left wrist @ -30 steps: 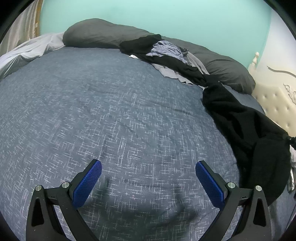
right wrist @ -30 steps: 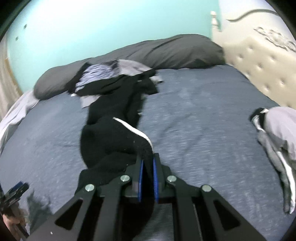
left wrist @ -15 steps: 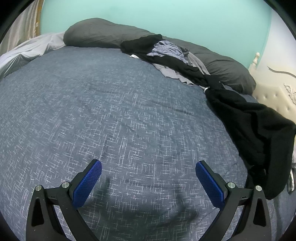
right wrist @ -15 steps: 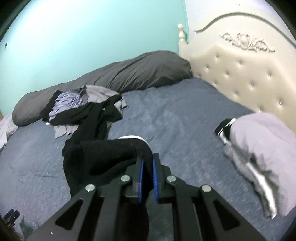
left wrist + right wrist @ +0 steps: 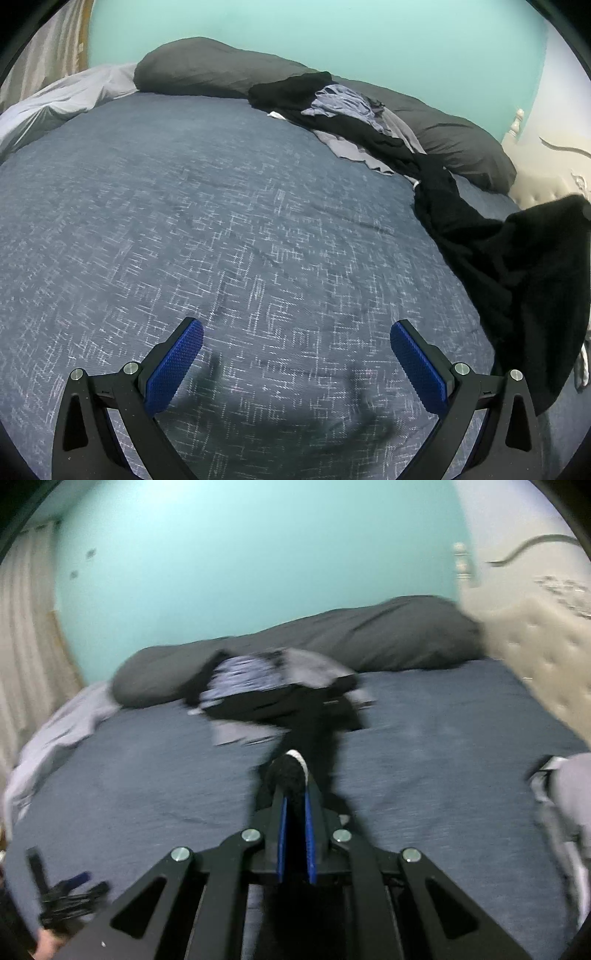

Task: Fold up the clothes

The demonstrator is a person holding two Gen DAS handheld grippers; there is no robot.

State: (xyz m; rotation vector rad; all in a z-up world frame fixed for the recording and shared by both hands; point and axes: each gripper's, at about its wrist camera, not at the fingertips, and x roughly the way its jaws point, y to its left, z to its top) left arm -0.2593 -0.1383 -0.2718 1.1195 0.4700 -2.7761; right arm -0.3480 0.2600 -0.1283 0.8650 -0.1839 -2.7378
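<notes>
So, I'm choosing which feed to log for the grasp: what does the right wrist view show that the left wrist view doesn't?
Only the right wrist view shows the right gripper shut on the black garment, a white stripe at the pinched fold, and a grey folded garment at the right edge. Only the left wrist view shows the left gripper open above bare bedspread, holding nothing. Both show the black garment trailing back to the clothes pile against the dark grey pillows, and the teal wall.
</notes>
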